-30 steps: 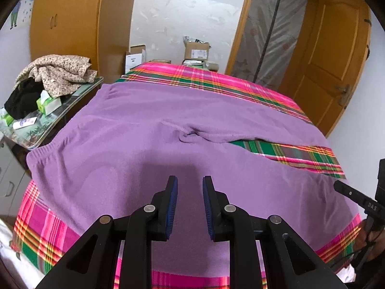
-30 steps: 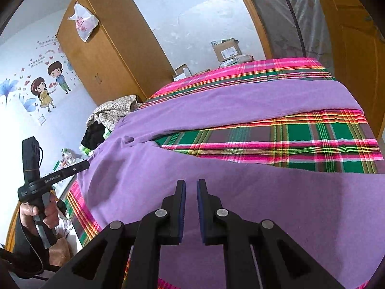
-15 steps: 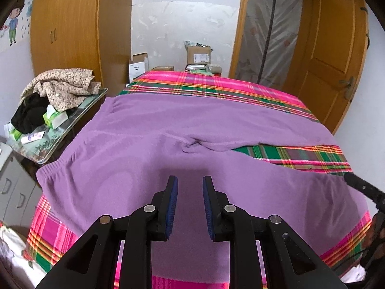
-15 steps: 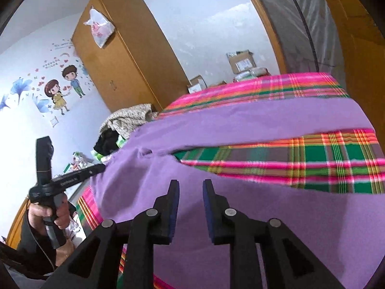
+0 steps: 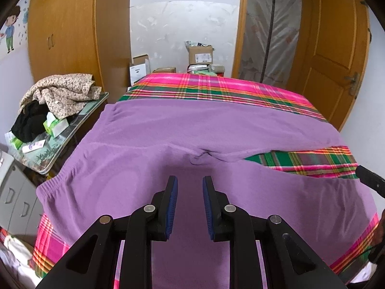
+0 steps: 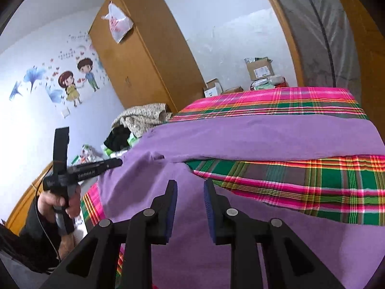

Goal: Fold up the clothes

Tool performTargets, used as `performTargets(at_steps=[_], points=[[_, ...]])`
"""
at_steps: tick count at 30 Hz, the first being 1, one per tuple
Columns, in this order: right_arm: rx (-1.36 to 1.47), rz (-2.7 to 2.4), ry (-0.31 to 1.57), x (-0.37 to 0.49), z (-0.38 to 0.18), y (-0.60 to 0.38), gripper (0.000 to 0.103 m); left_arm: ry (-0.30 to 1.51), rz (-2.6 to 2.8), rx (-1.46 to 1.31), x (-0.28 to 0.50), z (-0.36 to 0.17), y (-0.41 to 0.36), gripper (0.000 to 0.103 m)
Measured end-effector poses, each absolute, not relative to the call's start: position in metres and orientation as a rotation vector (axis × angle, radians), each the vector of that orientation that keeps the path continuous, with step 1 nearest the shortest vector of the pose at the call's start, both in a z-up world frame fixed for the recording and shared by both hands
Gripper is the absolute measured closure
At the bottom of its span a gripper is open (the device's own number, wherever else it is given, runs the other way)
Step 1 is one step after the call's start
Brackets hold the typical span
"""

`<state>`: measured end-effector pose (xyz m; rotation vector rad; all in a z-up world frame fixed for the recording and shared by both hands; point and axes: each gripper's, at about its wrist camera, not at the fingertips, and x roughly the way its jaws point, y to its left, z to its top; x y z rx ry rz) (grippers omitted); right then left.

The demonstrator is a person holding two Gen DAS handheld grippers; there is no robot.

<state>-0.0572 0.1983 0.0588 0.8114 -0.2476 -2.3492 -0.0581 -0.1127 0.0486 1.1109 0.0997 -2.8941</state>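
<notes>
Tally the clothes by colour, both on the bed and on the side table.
Purple: 1, trousers spread on the bed
Beige patterned: 1, garment heaped on the side table
Black: 1, garment beside it
Total: 3

Soft cloth on the bed, varnished wood around it

The purple trousers point(image 5: 182, 130) are a matt, soft knit with a gathered waistband, lying on a woven plaid sheet point(image 5: 216, 89) in pink and green. The left tongs point(image 5: 190, 187) and right tongs point(image 6: 190, 190) are matt black plastic with ribbed blue pads point(image 5: 173, 204) and small bright metal pins. The wardrobe point(image 5: 65, 31) and door point(image 5: 336, 48) are smooth orange wood with a slight sheen; the door has a metal handle. Clear, crinkled plastic sheeting point(image 5: 272, 29) fills the doorway. The boxes point(image 5: 200, 54) are plain cardboard. The tabletop point(image 5: 89, 113) looks glossy, carrying a speckled cloth heap point(image 5: 60, 91). The wall plaster point(image 5: 182, 24) is rough and patchy.
</notes>
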Motion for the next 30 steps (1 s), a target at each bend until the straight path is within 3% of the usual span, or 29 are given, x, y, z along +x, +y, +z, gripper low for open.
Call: performTargets(at_steps=[9,30], points=[[0.843,-2.359,-0.183,-0.077,0.069,0.197,0.078,0.132,-2.838,1.124,-0.077,0.052,-0.137,0.069],[0.889,-2.316,0.006,-0.122,0.085,0.172,0.078,0.074,-2.794,1.118,-0.109,0.060,-0.158,0.068]])
